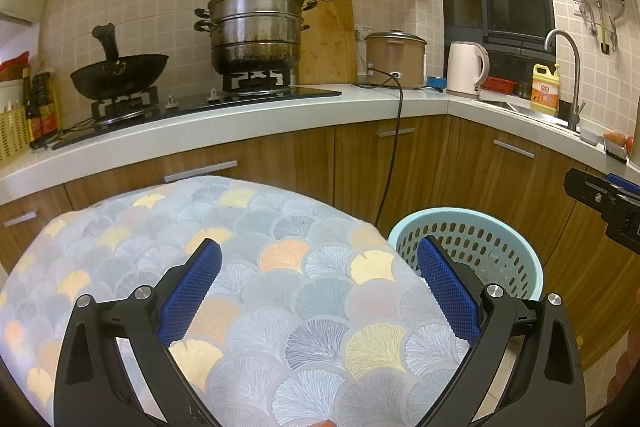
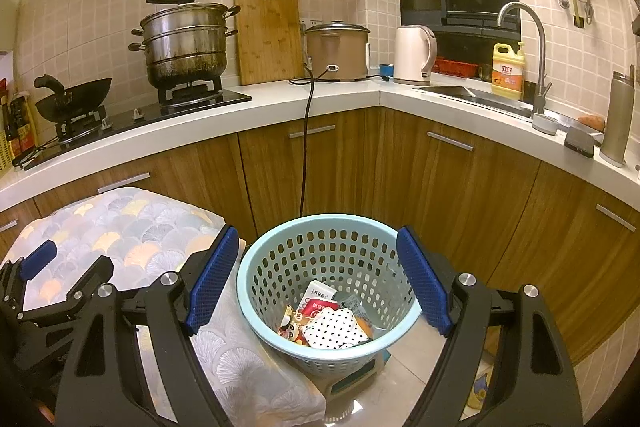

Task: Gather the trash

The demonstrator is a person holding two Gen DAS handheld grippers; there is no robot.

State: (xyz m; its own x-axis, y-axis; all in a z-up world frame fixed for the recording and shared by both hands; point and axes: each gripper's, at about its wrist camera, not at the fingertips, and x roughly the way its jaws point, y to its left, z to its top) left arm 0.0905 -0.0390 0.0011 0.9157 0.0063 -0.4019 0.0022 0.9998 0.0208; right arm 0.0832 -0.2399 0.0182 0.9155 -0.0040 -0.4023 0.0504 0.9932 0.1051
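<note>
Wrappers (image 2: 320, 319) in basket (image 2: 256, 291), basket right of cloth-covered table (image 2: 132, 227)

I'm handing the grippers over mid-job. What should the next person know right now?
Left gripper: open, empty, above the scallop-patterned cloth.
Right gripper: open, empty, above the light blue perforated wastebasket.
Trash: snack wrappers and a polka-dot packet lie in the wastebasket, which stands on the floor beside the cloth-covered surface.
Done: that trash is binned.
Left: no loose trash shows on the cloth; check outside these views before finishing.
</note>
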